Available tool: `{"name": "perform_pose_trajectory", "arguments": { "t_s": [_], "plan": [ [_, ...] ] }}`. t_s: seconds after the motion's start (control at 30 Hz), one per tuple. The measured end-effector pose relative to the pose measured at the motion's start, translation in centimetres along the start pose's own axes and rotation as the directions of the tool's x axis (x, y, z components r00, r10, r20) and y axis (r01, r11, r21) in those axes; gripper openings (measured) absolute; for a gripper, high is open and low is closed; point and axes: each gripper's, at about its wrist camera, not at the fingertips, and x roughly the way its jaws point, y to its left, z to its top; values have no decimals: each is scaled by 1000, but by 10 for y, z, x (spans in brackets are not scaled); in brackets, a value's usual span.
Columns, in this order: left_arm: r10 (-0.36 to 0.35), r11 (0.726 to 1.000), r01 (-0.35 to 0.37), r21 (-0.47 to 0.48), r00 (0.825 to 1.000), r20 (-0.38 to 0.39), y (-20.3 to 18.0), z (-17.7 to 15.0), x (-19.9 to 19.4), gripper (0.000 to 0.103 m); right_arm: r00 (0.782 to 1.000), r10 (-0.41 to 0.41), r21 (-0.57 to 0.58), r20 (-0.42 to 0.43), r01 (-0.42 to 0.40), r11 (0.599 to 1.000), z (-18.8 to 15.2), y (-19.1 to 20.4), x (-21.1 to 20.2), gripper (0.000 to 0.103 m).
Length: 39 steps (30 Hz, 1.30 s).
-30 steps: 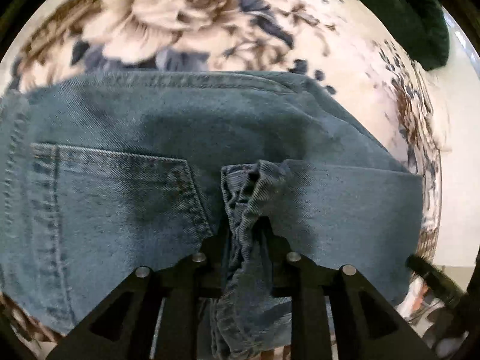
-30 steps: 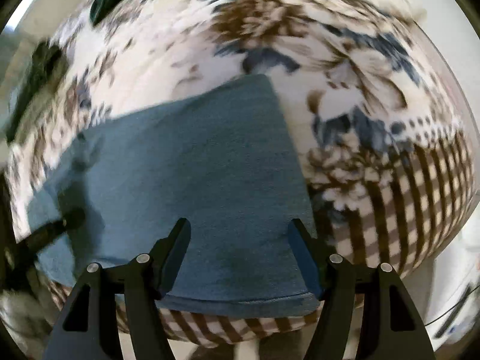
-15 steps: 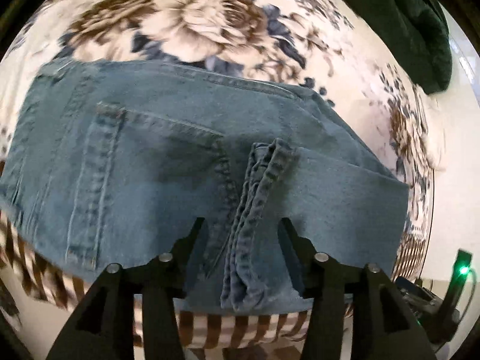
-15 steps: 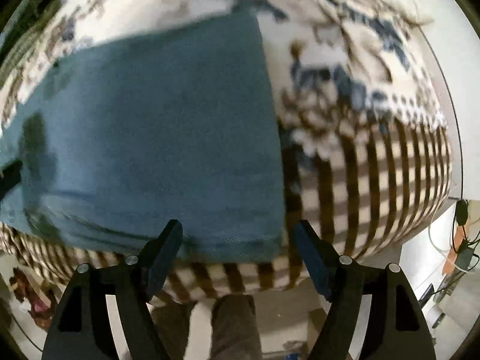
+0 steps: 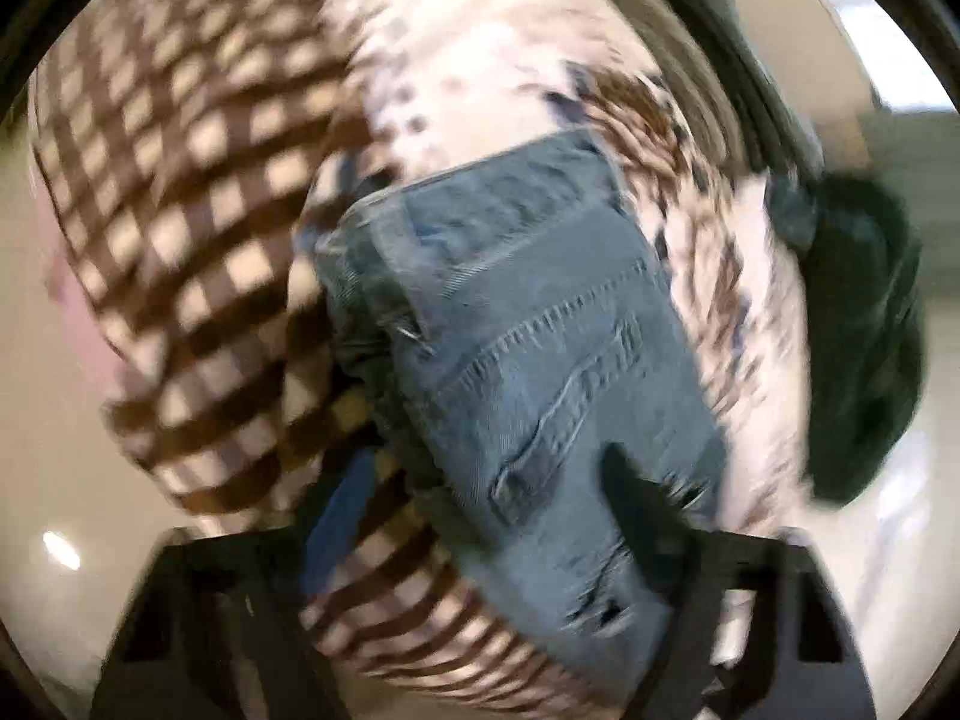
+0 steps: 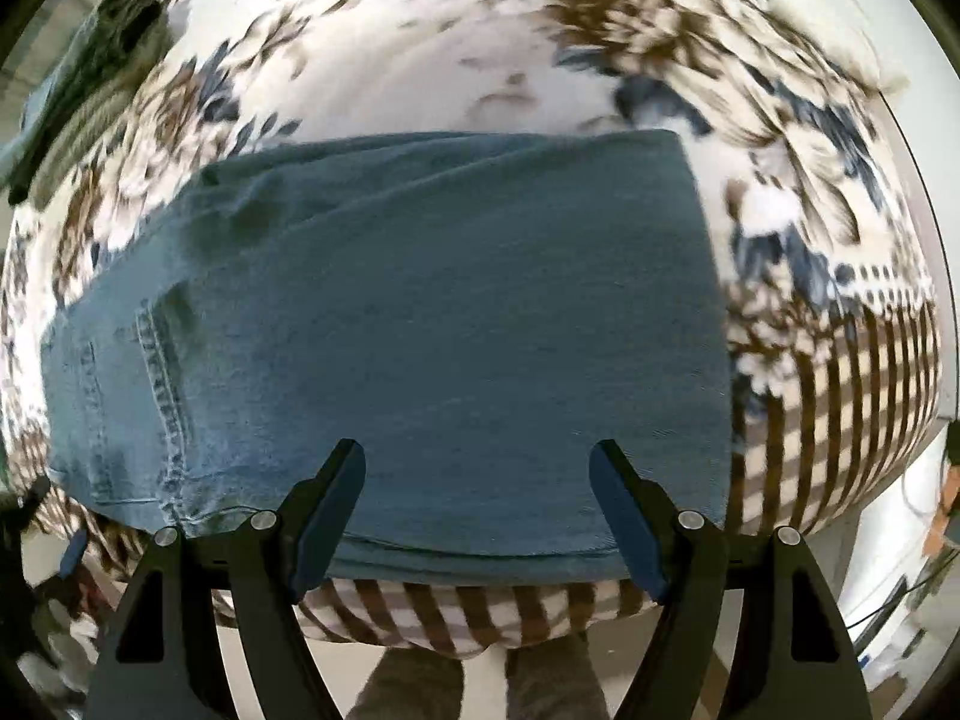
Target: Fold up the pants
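The blue jeans lie folded into a flat rectangle on a floral and striped blanket. My right gripper is open and empty, its fingers hovering over the near edge of the jeans. The left wrist view is blurred; it shows the jeans end-on, with a stitched pocket and waistband. My left gripper is open and empty, its right finger over the near end of the denim, its left finger over the checked blanket.
The blanket's brown striped border hangs over the front edge, with floor and the person's legs below. A dark green garment lies beyond the jeans on the right in the left view.
My left gripper let go of the bunched denim edge, opened, pulled back and swung round to the end of the jeans. My right gripper stayed open and shifted over the near edge.
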Motion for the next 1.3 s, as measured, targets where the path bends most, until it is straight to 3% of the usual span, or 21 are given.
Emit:
{"name": "perform_pose_trajectory", "arguments": {
  "t_s": [0.03,0.1,0.27,0.37,0.5,0.6,0.77,0.9,1.07,1.13,1.23,1.3],
  "plan": [
    [-51,997,50,-52,998,-31,8,2,9,49,1000,-11,-6,-9,11,1000,1,7,3,79],
    [-88,992,82,-93,994,-62,14,-1,24,50,1000,-16,-12,-26,16,1000,1,20,11,79],
    [-125,978,122,-167,992,-6,30,6,40,50,999,-30,-57,-45,27,998,0,52,18,79],
    [-141,977,143,-159,990,27,22,11,33,49,998,-34,-80,-48,30,996,1,67,20,79],
    [-218,970,223,-101,974,62,15,9,15,49,998,-37,-79,-50,33,996,2,83,24,79],
    [-183,978,182,-101,983,-9,27,-9,25,50,997,-46,-78,-61,41,996,-1,89,29,79],
    [-110,990,116,-81,991,79,40,5,37,51,996,-41,-59,-85,36,998,-3,94,37,79],
    [-145,982,160,-102,980,135,34,27,39,51,996,-48,-66,-77,42,997,-2,89,38,79],
    [-205,978,208,-1,963,175,22,34,34,49,996,-52,-48,-75,49,998,-3,77,40,79],
    [-241,968,249,-40,959,148,34,44,49,50,996,-45,-35,-80,42,998,-3,74,41,79],
    [-304,938,324,-124,939,158,50,54,62,49,996,-38,-39,-76,35,999,5,62,34,79],
    [-305,945,321,-63,934,188,36,51,57,33,997,-38,-42,-70,36,998,6,56,33,79]
  ]
}}
